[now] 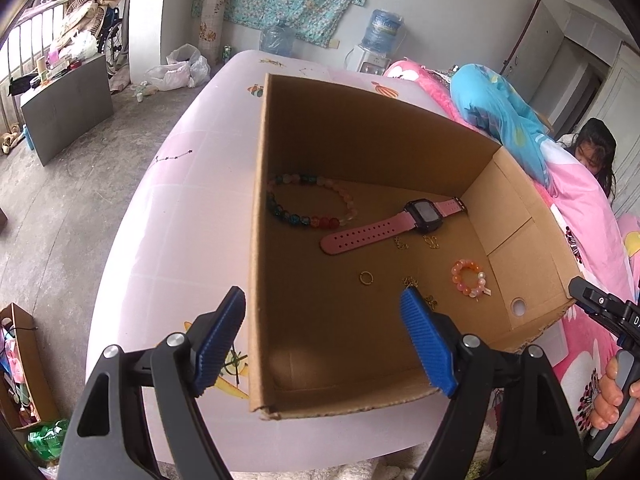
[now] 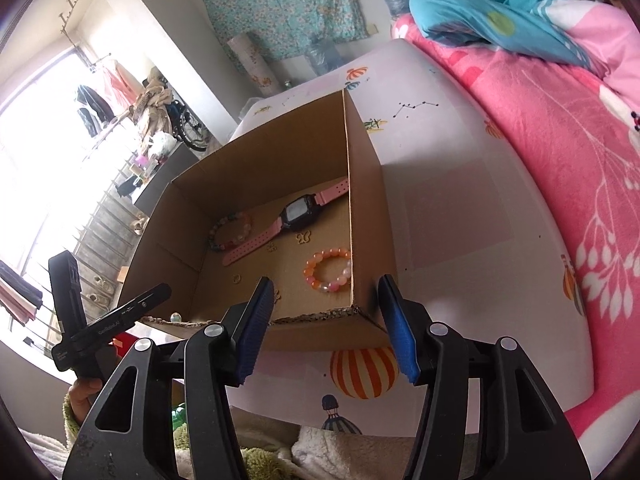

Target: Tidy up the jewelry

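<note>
Cardboard box (image 1: 360, 140) is sitting open-topped, keeping watch (image 1: 394, 222) and bracelets together; left gripper (image 1: 324, 344) and right gripper (image 2: 326, 328) are hovering near its corners, jaws spread, empty.

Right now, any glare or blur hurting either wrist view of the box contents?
Left wrist view: even light, the pink-strapped black watch and multicoloured bead bracelet sharp; fisheye bends the brown cardboard box. Right wrist view: window blown out at left, box interior dimmer, orange bead bracelet still legible.
</note>
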`<state>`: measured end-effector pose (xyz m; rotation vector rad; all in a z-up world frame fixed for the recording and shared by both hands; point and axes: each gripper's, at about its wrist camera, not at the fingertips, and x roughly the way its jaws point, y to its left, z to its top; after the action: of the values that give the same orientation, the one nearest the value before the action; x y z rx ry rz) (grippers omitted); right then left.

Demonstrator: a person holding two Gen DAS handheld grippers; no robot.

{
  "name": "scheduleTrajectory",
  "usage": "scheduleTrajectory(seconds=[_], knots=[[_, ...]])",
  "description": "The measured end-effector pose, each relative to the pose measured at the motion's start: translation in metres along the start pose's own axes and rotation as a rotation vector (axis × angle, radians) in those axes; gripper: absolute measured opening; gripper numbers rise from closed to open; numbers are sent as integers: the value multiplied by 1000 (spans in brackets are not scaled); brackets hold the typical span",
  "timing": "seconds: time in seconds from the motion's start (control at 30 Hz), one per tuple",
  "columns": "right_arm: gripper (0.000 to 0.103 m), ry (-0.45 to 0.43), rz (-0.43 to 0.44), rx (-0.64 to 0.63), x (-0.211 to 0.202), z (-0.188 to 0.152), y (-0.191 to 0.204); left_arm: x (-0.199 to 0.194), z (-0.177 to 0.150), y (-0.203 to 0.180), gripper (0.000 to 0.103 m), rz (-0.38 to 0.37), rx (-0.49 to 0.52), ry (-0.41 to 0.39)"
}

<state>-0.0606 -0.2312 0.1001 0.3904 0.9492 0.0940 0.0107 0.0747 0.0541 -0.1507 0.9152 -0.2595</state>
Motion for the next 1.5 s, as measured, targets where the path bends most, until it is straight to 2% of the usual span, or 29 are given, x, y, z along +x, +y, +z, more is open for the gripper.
scheduleTrajectory(seconds=[0.07, 0.13, 0.2, 0.27, 0.4, 0.47, 0.57, 0.63, 0.7, 0.83, 1.0, 1.1, 1.3, 1.5], knots=[[58, -42, -45, -58, -15, -7, 4, -14, -6, -1, 78, 31, 22, -61], [62, -62, -72, -111, -26, -16, 8, -33, -12, -1, 85, 31, 46, -133], [65, -60, -76, -148, -32, -25, 11, -51, -20, 3, 94, 48, 57, -199], [66, -42, -62, -180, -30, -32, 16, -61, -23, 8, 97, 55, 32, -231], [68, 53, 23, -200, -3, -46, 36, -58, -25, 13, 97, 2, -52, -168], [68, 112, 61, -199, 17, -53, 50, -52, -30, 10, 97, -7, -54, -135], [68, 196, 165, -194, 45, -61, 70, -44, -42, 3, 97, -28, -46, -96], [68, 204, 190, -215, 57, -59, 81, -36, -46, 1, 97, -34, -37, -71], [68, 176, 211, -217, 60, -50, 86, -31, -45, 1, 97, -38, -45, -75], [69, 151, 266, -135, 65, -32, 81, -26, -37, 2, 97, -74, -38, -108], [69, 119, 252, -60, 68, -30, 73, -19, -22, -5, 97, -49, 10, -148], [69, 108, 229, -80, 61, -36, 75, -18, -22, -8, 97, -34, 26, -151], [73, 133, 83, -196, 55, -52, 81, -29, -46, -10, 97, 77, 76, -124], [83, 148, -80, -286, 52, -50, 78, -29, -57, -21, 97, 152, 32, -117]])
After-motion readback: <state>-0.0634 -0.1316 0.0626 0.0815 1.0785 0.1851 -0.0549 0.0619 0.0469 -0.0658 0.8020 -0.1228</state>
